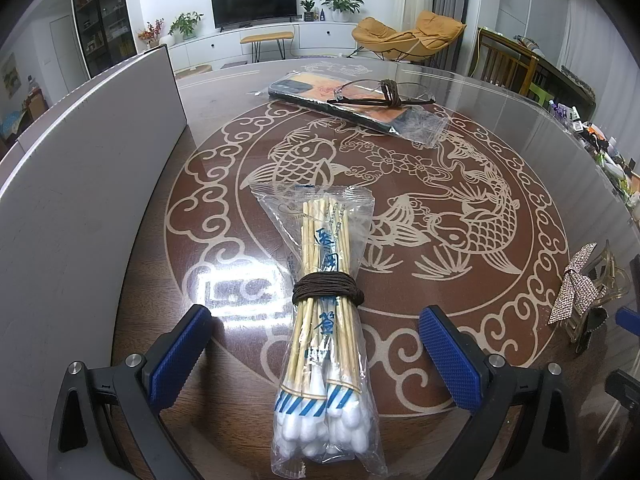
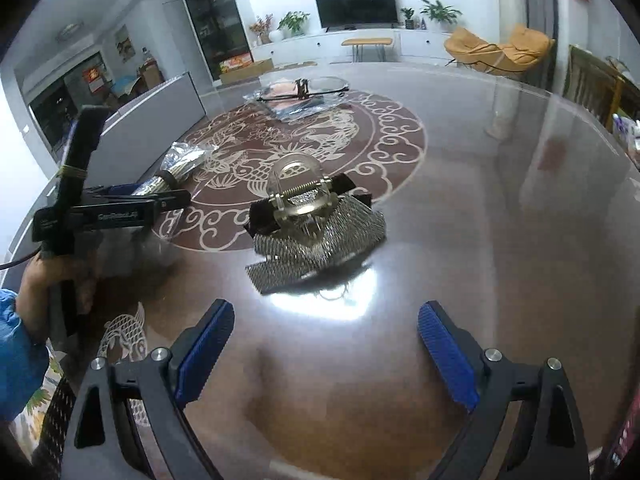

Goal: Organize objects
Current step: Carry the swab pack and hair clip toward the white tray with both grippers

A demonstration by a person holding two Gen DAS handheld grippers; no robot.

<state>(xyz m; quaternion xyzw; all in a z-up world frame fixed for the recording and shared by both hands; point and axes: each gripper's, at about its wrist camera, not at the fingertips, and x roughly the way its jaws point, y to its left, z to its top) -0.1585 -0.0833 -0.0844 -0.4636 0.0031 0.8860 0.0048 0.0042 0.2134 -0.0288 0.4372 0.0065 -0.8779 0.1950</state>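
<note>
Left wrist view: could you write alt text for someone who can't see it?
A clear bag of cotton swabs, bound with brown cord, lies on a fish-patterned table between the open blue pads of the left gripper. Farther back lies a bagged phone case; a sparkly hair clip sits right.

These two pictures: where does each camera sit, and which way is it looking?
Left wrist view: sits on the left hand-held gripper, looking down across the table at the cotton swab pack between its open blue fingers.
Right wrist view: sits on the right hand-held gripper, facing the sparkly hair clip; the person's hand shows at left.
Both share the hair clip, swab pack and television.
</note>
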